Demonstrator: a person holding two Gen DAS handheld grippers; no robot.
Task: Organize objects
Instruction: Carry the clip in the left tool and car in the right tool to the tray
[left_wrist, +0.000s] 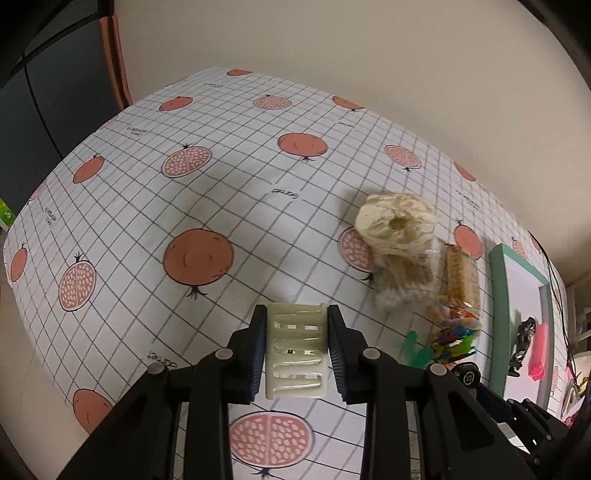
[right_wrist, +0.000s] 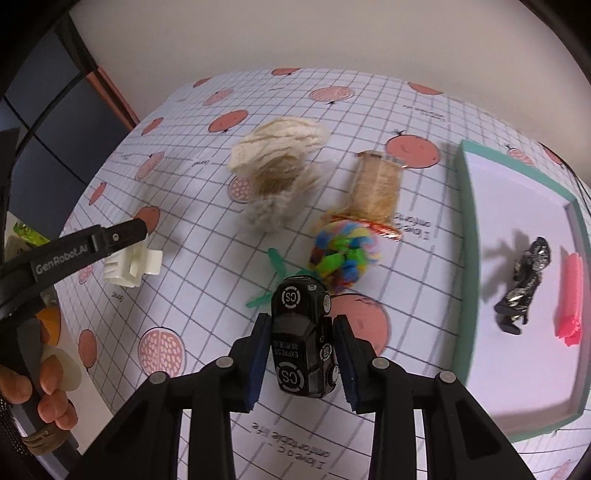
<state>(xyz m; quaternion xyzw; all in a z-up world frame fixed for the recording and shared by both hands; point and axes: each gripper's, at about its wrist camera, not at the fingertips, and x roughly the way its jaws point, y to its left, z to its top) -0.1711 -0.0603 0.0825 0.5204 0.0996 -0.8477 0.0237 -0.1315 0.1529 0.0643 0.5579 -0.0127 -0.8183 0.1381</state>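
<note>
Right wrist view: nearest the lens, the right gripper has its jaws closed on a black toy car, pads pressed on the car's two sides, nose pointing away. The side grip likely keeps the car from rolling or twisting while it is carried. Just past it lie a green strip and a multicoloured pompom, then a clear tube of tan fibre and a cream yarn ball, all loose on the pomegranate-print cloth. To the right sits a green-rimmed tray, already holding a dark figurine and a pink comb-like piece; that suggests the tray is the collecting place and the car is bound for it.

At far left the left gripper appears, held by a hand.

Left wrist view: its jaws are clamped across the width of a cream hair clip, which hangs above the cloth, so it seems lifted for carrying. Beyond and to the right are the yarn, the tube and the tray, well apart from the clip.
</note>
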